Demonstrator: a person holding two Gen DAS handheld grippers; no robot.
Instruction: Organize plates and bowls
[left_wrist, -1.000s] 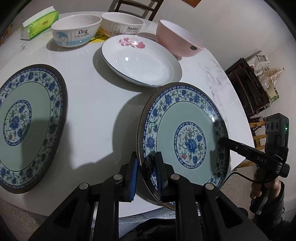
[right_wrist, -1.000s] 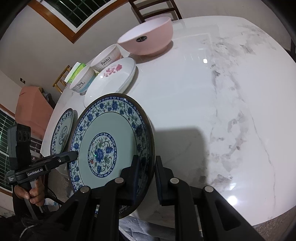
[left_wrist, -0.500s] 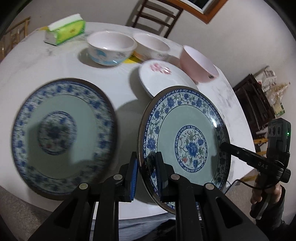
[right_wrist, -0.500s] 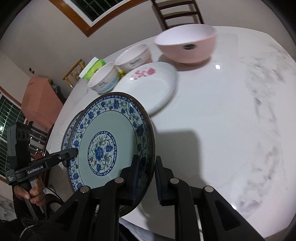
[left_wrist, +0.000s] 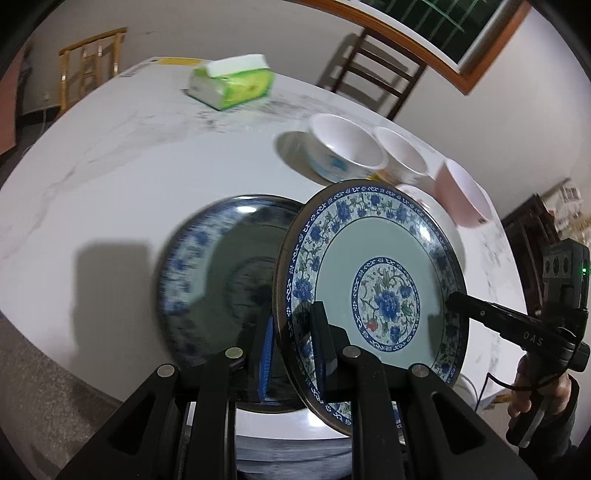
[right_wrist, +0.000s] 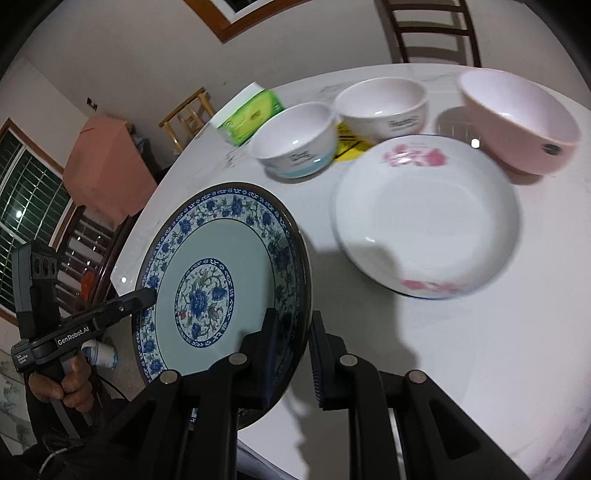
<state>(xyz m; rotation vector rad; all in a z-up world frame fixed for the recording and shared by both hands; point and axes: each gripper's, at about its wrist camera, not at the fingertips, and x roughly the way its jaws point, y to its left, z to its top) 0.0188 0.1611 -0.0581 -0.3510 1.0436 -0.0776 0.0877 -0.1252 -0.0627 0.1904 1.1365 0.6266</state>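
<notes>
- The blue flower plate is held up on its edge, tilted, above the white table.
- The left gripper pinches the plate's rim on one side, with a finger on each face.
- The right gripper pinches the rim on the other side the same way.
- In the left view, the far tip of the right gripper touches the plate's opposite edge. In the right view, the left gripper's tip does the same.
- A second blue flower plate lies flat on the table, just behind the held one. It looks blurry and dark.
- A white dish with pink flowers sits flat on the table, near the held plate.
- Behind it stand three bowls: a white bowl with a blue band, a white bowl with writing and a pink bowl.
- A green tissue pack lies farther back on the table.
- A dark wooden chair stands beyond the table.
</notes>
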